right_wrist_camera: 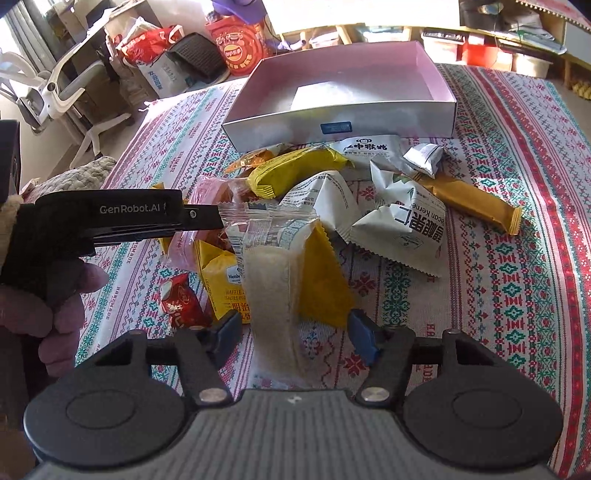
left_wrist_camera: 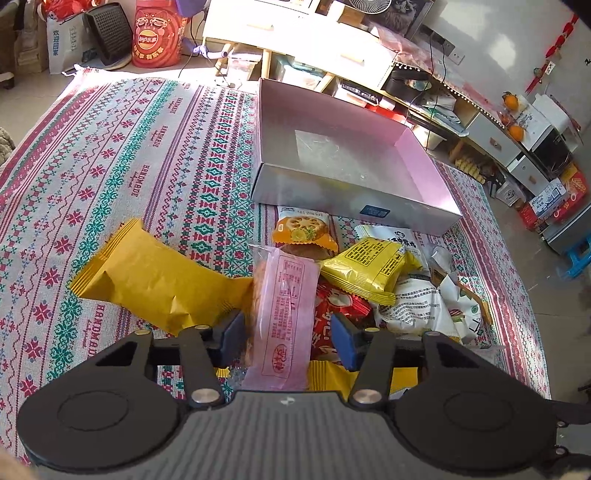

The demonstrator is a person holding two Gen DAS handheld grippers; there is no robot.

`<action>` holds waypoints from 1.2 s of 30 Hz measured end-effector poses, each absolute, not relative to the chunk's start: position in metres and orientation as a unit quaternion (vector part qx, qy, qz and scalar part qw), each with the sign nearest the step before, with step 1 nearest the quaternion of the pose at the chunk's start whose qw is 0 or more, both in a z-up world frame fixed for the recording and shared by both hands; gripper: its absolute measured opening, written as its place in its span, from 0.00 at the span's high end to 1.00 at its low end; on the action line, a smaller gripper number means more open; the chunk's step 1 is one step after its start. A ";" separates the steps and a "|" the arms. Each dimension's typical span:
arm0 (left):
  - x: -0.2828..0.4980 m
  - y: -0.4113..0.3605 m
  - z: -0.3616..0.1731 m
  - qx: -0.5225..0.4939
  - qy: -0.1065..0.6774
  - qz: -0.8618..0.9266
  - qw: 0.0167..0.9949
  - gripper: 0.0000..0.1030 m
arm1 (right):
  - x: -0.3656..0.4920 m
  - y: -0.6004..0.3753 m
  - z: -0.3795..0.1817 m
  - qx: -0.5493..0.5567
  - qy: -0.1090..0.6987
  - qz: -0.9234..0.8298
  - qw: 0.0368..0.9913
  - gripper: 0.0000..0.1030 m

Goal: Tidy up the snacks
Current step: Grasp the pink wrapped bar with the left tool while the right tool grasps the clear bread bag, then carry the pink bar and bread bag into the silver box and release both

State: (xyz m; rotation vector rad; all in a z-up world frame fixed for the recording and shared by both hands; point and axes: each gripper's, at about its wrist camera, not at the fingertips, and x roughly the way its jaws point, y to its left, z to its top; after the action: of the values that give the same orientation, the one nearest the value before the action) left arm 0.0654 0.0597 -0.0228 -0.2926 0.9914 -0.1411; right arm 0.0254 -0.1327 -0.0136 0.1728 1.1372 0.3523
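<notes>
A pile of snack packets lies on the patterned cloth in front of an empty pink-lined box [left_wrist_camera: 332, 147], also in the right wrist view [right_wrist_camera: 343, 74]. My left gripper [left_wrist_camera: 288, 336] is open around a pink-labelled packet [left_wrist_camera: 284, 317] that stands between its pads; whether a pad touches it I cannot tell. My right gripper [right_wrist_camera: 291, 336] is open around a clear packet with a pale rice cake [right_wrist_camera: 273, 280], pads apart from it. The left gripper's body [right_wrist_camera: 122, 218] shows at the left of the right wrist view.
Yellow packets [left_wrist_camera: 155, 280] [left_wrist_camera: 369, 266], white nut packets [right_wrist_camera: 402, 221], a red packet [right_wrist_camera: 181, 299] and a gold bar [right_wrist_camera: 472, 203] lie around. A Lay's bucket [left_wrist_camera: 157, 33], bags, shelves and a chair [right_wrist_camera: 55, 88] stand beyond the cloth edge.
</notes>
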 end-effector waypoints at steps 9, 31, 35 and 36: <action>0.065 0.057 -0.026 -0.133 0.477 -0.058 0.867 0.62 | 0.026 -0.129 -0.018 0.073 0.537 0.166 0.824 0.58; 0.056 0.063 0.003 -0.146 0.441 -0.057 0.884 0.64 | 0.026 -0.149 0.013 0.104 0.513 0.168 0.835 0.84; 0.060 0.060 0.014 -0.152 0.430 -0.060 0.888 0.64 | 0.034 -0.155 0.024 0.117 0.499 0.160 0.844 0.84; 0.062 0.060 0.016 -0.154 0.427 -0.061 0.889 0.64 | 0.037 -0.156 0.026 0.120 0.496 0.159 0.845 0.84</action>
State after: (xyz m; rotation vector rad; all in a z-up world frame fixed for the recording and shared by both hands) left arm 0.0620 0.0597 0.0160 -0.3201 0.8877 -0.1261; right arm 0.0373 -0.1559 0.0259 0.2528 1.0465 0.3345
